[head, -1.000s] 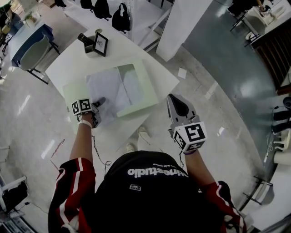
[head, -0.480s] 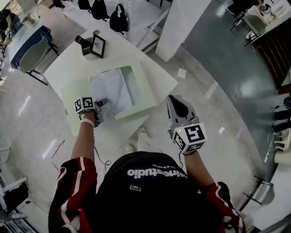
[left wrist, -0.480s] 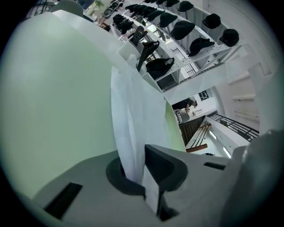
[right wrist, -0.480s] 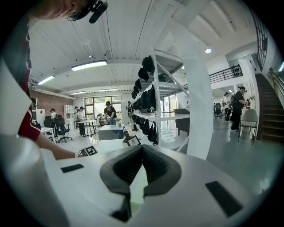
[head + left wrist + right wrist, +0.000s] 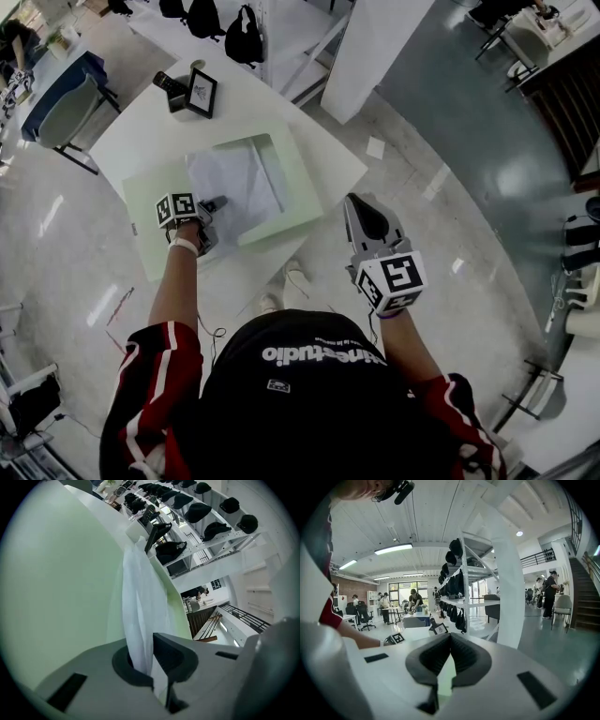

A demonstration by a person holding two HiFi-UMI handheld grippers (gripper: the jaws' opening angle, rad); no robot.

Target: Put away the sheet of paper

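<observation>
The left claw (image 5: 214, 204) pinches the sheet of paper (image 5: 239, 176) by its edge over the green folder (image 5: 150, 220), probably to tuck it inside; the right claw (image 5: 356, 204) hangs closed and empty, off the worktop (image 5: 141, 141).

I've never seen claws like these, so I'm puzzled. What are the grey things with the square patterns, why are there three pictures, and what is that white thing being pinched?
This is not a robot. A person holds a squeezing tool with two jaws, called a gripper, in each hand. The patterned cubes are part of the grippers.

One picture comes from a camera on the person's head, looking down. The other two come from small cameras that ride on each gripper and look along its jaws.

Below is a white table. On it lie a pale green folder and, at the far corner, a small framed picture.

The left gripper has its jaws shut on a white sheet of paper, which lies over the folder. The right gripper hangs beside the table, jaws together, with nothing between them.
</observation>
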